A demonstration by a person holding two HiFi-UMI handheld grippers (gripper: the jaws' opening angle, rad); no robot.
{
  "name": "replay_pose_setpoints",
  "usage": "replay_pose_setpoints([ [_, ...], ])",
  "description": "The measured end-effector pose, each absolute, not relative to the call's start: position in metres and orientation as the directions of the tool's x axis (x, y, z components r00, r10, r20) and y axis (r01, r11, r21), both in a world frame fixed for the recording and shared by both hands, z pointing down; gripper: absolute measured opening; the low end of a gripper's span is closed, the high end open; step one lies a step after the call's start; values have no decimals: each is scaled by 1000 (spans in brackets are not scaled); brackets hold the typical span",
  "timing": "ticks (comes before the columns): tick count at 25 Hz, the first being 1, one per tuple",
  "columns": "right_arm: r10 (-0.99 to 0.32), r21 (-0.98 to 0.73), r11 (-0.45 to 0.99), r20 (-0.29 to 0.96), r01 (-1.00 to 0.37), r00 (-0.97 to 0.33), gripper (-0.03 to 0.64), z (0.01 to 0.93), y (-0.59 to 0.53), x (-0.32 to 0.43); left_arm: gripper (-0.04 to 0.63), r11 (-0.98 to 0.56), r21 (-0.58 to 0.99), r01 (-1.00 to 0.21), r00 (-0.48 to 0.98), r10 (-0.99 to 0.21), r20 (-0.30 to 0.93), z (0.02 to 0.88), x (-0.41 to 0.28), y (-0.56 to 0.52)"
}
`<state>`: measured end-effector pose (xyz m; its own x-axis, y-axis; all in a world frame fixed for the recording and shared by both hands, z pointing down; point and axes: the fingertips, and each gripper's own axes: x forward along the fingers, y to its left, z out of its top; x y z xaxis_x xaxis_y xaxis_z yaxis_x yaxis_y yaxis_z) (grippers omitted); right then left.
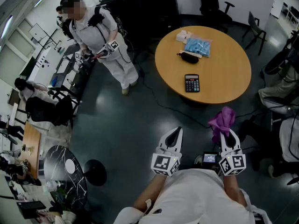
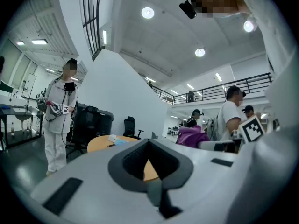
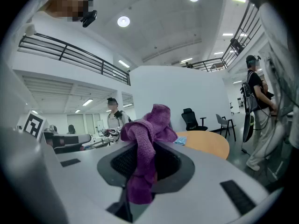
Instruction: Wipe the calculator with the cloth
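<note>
- Approach phase: the calculator (image 1: 192, 83) lies on the round table (image 1: 226, 66), right of centre in the head view. It is well apart from both grippers at the bottom of the frame.
- Right gripper (image 1: 229, 135): jaws clamped on the purple cloth (image 1: 222, 121), which bunches above them in the lower right, with 1 tail hanging below.
- Left gripper (image 1: 174, 134): jaws pressed together, nothing between them, touching nothing.
- To do this well, I'd carry the cloth over the table, lay its loose bunch flat on the keys and sweep lightly.
- The empty gripper could pin 1 edge so the calculator doesn't skate.
- From here the calculator is too small to spot any dirt, so I'd cover the whole face.
</note>
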<state>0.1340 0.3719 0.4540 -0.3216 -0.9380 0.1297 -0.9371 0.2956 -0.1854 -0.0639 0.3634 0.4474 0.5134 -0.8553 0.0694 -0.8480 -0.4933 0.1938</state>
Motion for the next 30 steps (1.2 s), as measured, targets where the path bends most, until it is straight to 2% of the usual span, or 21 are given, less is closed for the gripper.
replay_pose_setpoints([
  [21,-955,-189,234,136,-954,-262,91,460,358,108,8,-506,227,-832,541,-832,125,479,-110,358],
  [30,-959,-163,218,147,-962,-243,91,469,280,120,8,-515,202,-833,549,-814,188,510,-114,282],
])
